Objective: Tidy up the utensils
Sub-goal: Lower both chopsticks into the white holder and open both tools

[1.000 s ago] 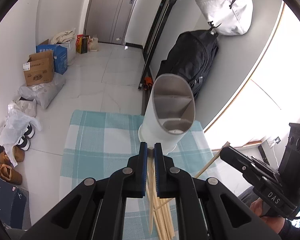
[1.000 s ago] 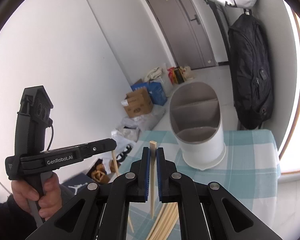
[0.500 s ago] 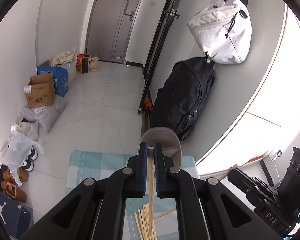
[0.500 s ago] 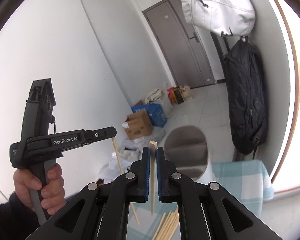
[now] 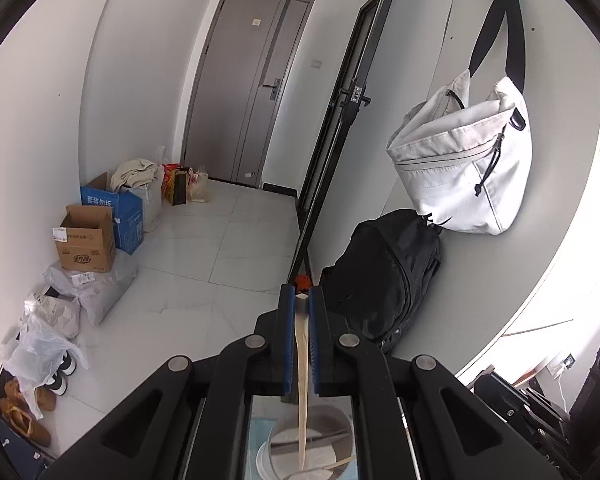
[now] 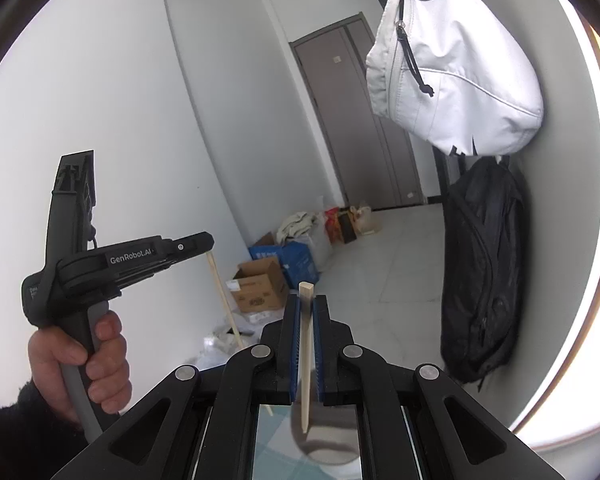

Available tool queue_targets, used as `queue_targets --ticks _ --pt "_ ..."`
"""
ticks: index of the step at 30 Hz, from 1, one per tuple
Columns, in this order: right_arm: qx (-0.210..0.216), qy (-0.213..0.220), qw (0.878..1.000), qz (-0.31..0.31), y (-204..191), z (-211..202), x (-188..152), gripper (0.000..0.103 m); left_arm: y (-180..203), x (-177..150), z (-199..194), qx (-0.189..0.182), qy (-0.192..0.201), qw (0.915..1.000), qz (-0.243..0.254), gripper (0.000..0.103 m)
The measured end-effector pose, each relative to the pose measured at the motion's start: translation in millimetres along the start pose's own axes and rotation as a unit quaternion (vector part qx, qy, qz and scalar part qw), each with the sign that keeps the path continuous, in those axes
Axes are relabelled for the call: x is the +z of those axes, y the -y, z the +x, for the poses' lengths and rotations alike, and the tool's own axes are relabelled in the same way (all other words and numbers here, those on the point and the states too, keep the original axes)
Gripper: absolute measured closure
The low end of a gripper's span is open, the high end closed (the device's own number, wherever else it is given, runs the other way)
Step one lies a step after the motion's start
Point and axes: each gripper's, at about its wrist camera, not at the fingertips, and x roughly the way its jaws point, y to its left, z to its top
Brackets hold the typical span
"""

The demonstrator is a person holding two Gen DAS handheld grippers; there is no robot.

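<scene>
My left gripper [image 5: 300, 300] is shut on a pale wooden chopstick [image 5: 302, 380] that hangs down toward the white utensil holder [image 5: 312, 452], seen low between the gripper arms. My right gripper [image 6: 307, 300] is shut on a second chopstick [image 6: 307, 360], held upright above the same holder [image 6: 332, 446]. The left gripper also shows in the right wrist view [image 6: 210, 242], raised at the left, its chopstick [image 6: 224, 300] hanging below it. The right gripper's body shows at the lower right of the left wrist view [image 5: 512, 400].
A teal checked cloth [image 5: 260, 436] lies under the holder. A black backpack [image 5: 384, 284] and a white bag [image 5: 464, 172] hang on the right wall. Boxes [image 5: 88, 240], bags and shoes [image 5: 24, 412] line the floor at the left.
Both grippers have risen well above the table, each lifting its chopstick. The holder has dropped from mid-frame to the bottom edge, and the loose chopsticks on the cloth are out of view.
</scene>
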Motion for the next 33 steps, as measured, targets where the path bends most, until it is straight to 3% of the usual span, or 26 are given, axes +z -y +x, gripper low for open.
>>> queue_targets --ticks 6,13,22,29,33 --pt "-0.020 0.000 1.000 -0.015 6 27 14 0.098 -8 0 26 0.001 0.001 0.9999 -0.013 0.100" --pt "-0.034 -0.030 0.998 -0.032 11 63 4 0.098 -10 -17 49 0.008 -0.015 0.9998 -0.013 0.100" --pt "-0.036 -0.057 0.996 -0.053 9 83 -13 0.098 -13 -14 44 -0.001 0.019 0.9995 -0.025 0.100" --pt "-0.032 -0.057 0.997 -0.051 11 85 -12 0.098 1 -21 49 0.005 0.022 0.9997 0.013 0.100" --pt "-0.019 -0.070 0.996 -0.051 11 92 -16 0.097 -1 -36 52 -0.012 0.005 0.9997 0.020 0.100"
